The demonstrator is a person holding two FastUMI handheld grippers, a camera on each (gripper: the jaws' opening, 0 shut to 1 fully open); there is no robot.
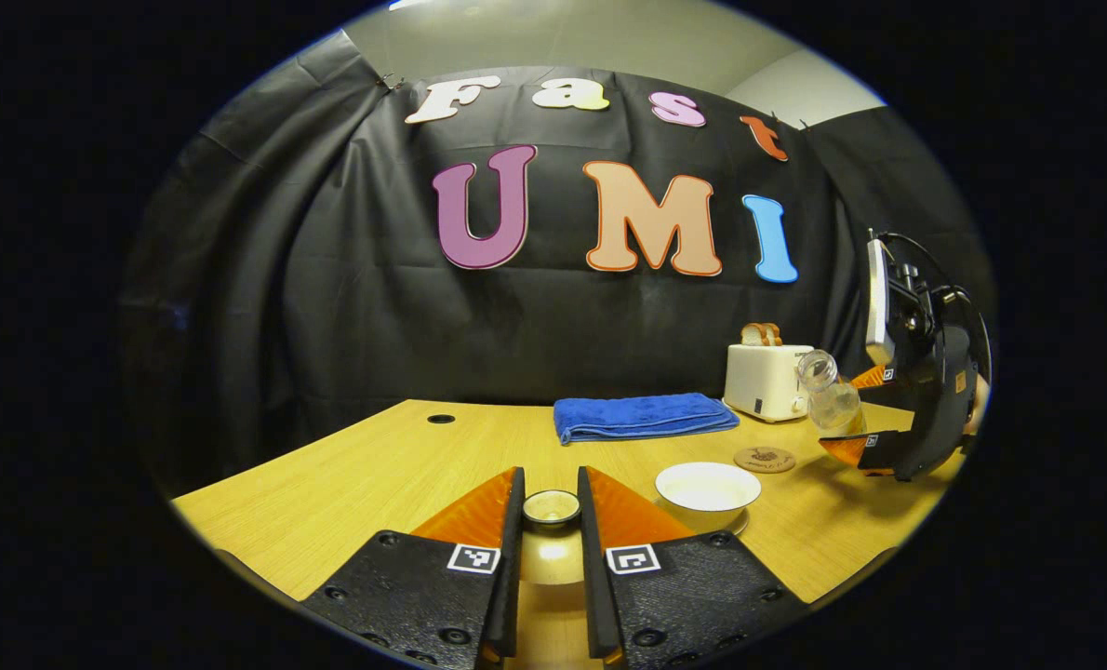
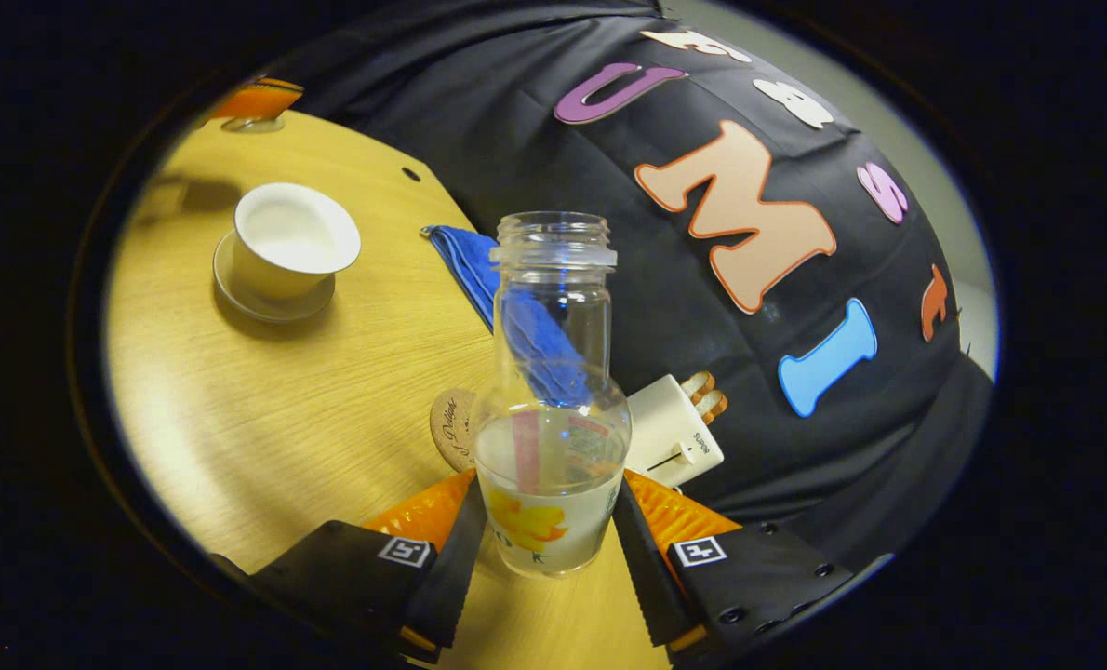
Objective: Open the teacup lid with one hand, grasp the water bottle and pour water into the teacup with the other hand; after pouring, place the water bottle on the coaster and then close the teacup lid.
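My left gripper (image 1: 551, 476) is shut on the knob of the teacup lid (image 1: 552, 508), holding it low over the table's near edge. To its right the white teacup (image 1: 707, 487) stands open on its saucer (image 2: 274, 302); it also shows as the teacup (image 2: 288, 237). My right gripper (image 2: 549, 489) is shut on the clear, capless water bottle (image 2: 553, 447), which holds some water. The bottle (image 1: 831, 395) hangs in the right gripper (image 1: 853, 412), tilted, its neck leaning toward the cup, above the table beside the round coaster (image 1: 765, 459).
A folded blue towel (image 1: 642, 416) lies at the back of the wooden table (image 1: 358, 475). A white toaster (image 1: 766, 380) with bread slices stands behind the coaster. The left gripper (image 2: 256, 100) shows far off beyond the teacup.
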